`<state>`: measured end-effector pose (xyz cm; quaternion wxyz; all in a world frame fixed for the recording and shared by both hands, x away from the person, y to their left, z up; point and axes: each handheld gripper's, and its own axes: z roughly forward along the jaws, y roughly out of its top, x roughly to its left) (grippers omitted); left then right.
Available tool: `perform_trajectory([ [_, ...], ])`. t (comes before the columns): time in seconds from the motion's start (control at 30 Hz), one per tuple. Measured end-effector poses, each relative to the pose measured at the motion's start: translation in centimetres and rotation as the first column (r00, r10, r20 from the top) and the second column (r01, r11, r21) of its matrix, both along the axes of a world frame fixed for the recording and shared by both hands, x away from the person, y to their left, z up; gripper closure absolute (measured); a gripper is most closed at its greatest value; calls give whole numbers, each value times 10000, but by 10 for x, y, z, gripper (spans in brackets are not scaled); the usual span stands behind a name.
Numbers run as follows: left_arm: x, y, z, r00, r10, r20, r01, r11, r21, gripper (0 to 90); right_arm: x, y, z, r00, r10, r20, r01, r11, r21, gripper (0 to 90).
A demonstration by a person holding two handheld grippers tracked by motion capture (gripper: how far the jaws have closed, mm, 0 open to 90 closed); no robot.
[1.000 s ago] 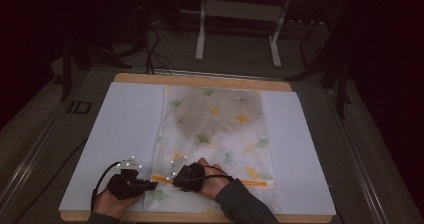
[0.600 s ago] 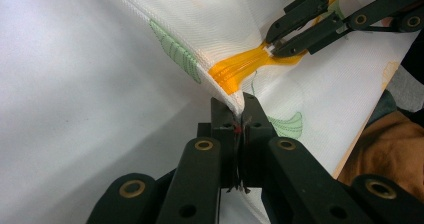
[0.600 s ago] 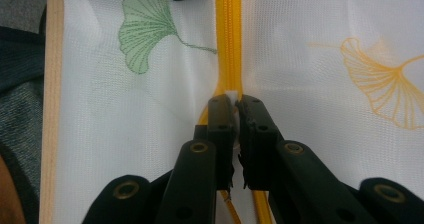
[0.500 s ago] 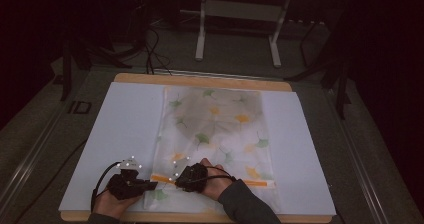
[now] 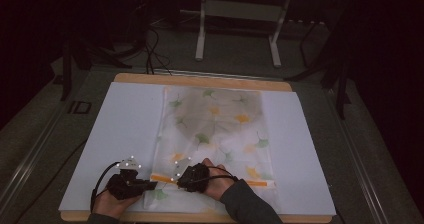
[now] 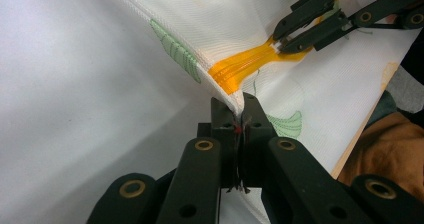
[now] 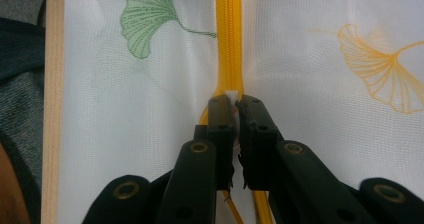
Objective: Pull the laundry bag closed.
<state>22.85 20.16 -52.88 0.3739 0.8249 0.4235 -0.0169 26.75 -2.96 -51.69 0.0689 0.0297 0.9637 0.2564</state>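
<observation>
At the near edge of the worktop (image 5: pixel 200 79), two hands come in from below in the high view, each wrapped around a black tool and lying low and close together. The left hand (image 5: pixel 111 204) rests on the white sheet (image 5: pixel 125 129) with its left tool (image 5: pixel 150 185) pointing to the right, toward the near left corner of the mesh bag (image 5: pixel 217 129). In the left gripper view that tool's jaws are clenched on the edge of the bag, just beside the end of the orange zipper (image 6: pixel 240 66), and the cloth rises in a ridge from the grip.

The right hand (image 5: pixel 212 180), in a dark grey sleeve (image 5: pixel 250 206), lies on the bag with the forearm angled in from the lower right; its right tool (image 5: pixel 176 178) points left, toward the other tool, the two tips near each other. In the right gripper view the jaws are pinched together on a small white piece sitting on the zipper line, which looks like the zipper pull (image 7: pixel 231 95), though it is too small to be sure. The left gripper view shows the same grip from the side, with the zipper tape pulled taut between the two tools.

Farther off, the bag lies flat and lengthwise away from the person, white mesh printed with green and yellow ginkgo leaves, reaching almost to the far wooden edge. Beyond the worktop stands a white metal frame (image 5: pixel 237 24) on a dark floor.
</observation>
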Motion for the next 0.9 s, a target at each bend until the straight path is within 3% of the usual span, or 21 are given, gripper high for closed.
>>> perform_trajectory([
  [0.3, 0, 2, 0, 10000, 46, -17, -46, 10000, -29, 880, 0, -3, 5, 9999, 65, 87, -62, 9995, -326, 847],
  [0.9, -1, 2, 1, 10000, 65, 19, -65, 10000, -39, 880, 1, -9, 8, 10000, -42, -63, 39, 9990, -456, 847],
])
